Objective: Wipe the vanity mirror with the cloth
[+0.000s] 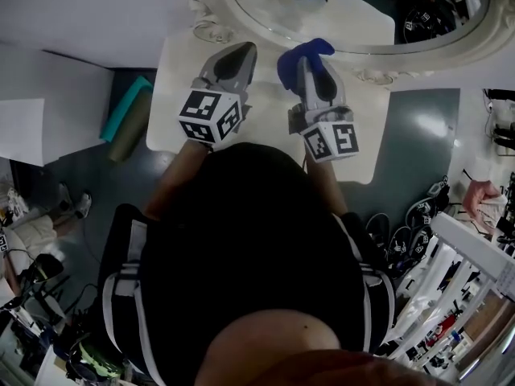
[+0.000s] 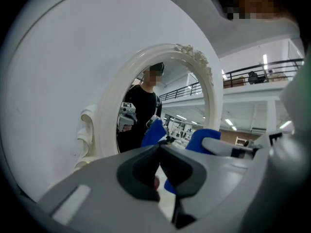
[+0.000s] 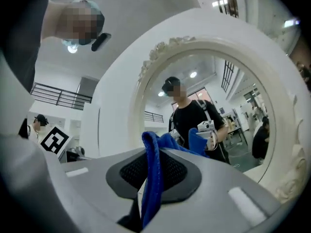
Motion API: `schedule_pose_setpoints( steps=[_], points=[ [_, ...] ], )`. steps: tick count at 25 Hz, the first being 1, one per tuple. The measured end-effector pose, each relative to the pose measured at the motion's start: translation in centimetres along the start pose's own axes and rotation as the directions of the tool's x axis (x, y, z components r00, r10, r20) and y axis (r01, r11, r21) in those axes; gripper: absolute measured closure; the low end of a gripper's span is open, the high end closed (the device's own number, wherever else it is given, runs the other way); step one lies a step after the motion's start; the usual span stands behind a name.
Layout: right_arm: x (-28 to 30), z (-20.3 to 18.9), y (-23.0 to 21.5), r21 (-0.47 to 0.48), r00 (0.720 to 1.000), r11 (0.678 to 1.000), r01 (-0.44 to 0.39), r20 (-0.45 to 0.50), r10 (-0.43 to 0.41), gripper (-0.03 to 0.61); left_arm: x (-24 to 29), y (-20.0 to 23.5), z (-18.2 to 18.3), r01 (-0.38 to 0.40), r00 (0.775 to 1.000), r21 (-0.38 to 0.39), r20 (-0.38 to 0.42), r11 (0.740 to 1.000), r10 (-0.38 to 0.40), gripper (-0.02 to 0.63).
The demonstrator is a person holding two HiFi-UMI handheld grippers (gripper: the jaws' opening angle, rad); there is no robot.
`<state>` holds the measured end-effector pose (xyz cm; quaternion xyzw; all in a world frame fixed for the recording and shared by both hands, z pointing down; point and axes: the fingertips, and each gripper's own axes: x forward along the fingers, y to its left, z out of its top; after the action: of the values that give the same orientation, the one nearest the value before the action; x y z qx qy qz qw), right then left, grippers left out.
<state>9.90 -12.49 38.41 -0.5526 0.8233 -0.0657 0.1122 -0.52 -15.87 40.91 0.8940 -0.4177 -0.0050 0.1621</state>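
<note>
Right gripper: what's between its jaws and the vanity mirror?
Only the blue cloth, clamped in the right gripper and poking out toward the vanity mirror. The right gripper view shows it best.

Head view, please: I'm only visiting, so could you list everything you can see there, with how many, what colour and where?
vanity mirror: one, white ornate frame, at the table's far side
table: one, white, beneath both grippers
cloth: one, blue, pinched in the right gripper, close to the mirror
rolled mat: one, teal, on the floor left of the table
shoes: several, dark, on the floor at the right
left gripper: one, grey with a black-and-white marker cube, fingers shut on nothing, over the table
right gripper: one, grey with a marker cube, fingers shut on the cloth
</note>
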Motion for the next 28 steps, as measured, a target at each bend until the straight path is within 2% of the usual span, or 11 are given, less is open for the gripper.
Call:
schedule_pose_setpoints(
  steps=[3, 5, 9, 12, 28],
  points=[
    [-1.1, 2.4, -0.6, -0.039, 0.995, 0.996, 0.083, 0.052, -0.081, 0.534, 0.0, -0.9, 1.3, 0.000, 0.999, 0.047, 0.042, 0.999, -0.002, 0.603],
    [-1.4, 2.5, -1.1, -0.073, 0.989, 0.987, 0.140, 0.061, -0.136, 0.534, 0.0, -1.1, 1.6, -0.009, 0.998, 0.072, 0.058, 0.997, 0.004, 0.603],
    [-1.9, -0.5, -2.8, -0.035, 0.978, 0.978, 0.204, -0.026, -0.205, 0.534, 0.0, -1.4, 0.3, -0.037, 0.998, 0.065, 0.058, 0.997, 0.033, 0.603],
    [-2.2, -1.5, -3.4, -0.021, 0.973, 0.975, 0.220, -0.060, -0.221, 0.534, -0.2, -1.9, -0.3, -0.033, 0.998, 0.068, 0.063, 0.997, 0.029, 0.603],
    [-2.4, -2.0, -3.8, -0.054, 0.967, 0.970, 0.238, -0.080, -0.242, 0.535, -0.4, -2.0, -1.3, -0.010, 0.999, 0.042, 0.039, 0.999, 0.009, 0.603]
  ],
)
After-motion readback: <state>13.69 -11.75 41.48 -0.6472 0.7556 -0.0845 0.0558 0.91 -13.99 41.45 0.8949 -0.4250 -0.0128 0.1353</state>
